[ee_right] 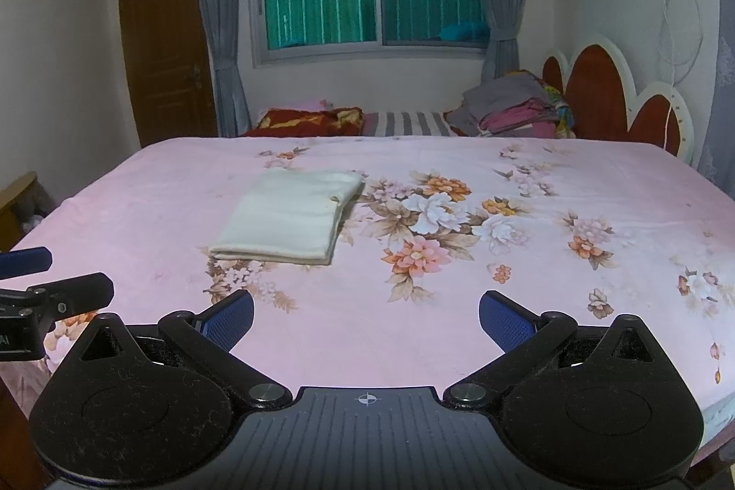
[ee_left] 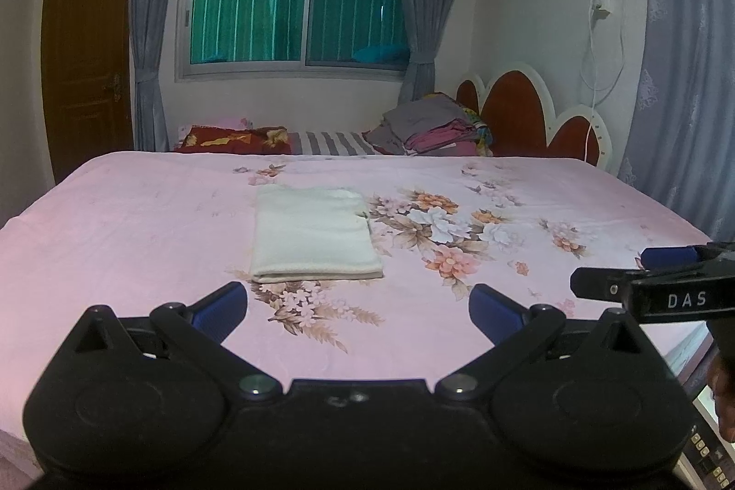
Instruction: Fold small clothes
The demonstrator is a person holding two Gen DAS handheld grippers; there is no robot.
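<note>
A cream-white cloth (ee_left: 312, 233) lies folded into a neat rectangle on the pink floral bed sheet (ee_left: 138, 223). It also shows in the right wrist view (ee_right: 289, 214), left of centre. My left gripper (ee_left: 358, 306) is open and empty, held back near the bed's front edge, short of the cloth. My right gripper (ee_right: 366, 318) is open and empty, also back from the cloth and to its right. The right gripper shows at the right edge of the left wrist view (ee_left: 652, 278). The left gripper shows at the left edge of the right wrist view (ee_right: 41, 283).
A pile of folded clothes (ee_left: 432, 125) and a red patterned pillow (ee_left: 234, 138) lie at the far side of the bed, by the red headboard (ee_left: 519, 118). A window with grey curtains and a brown door (ee_left: 87, 49) stand behind.
</note>
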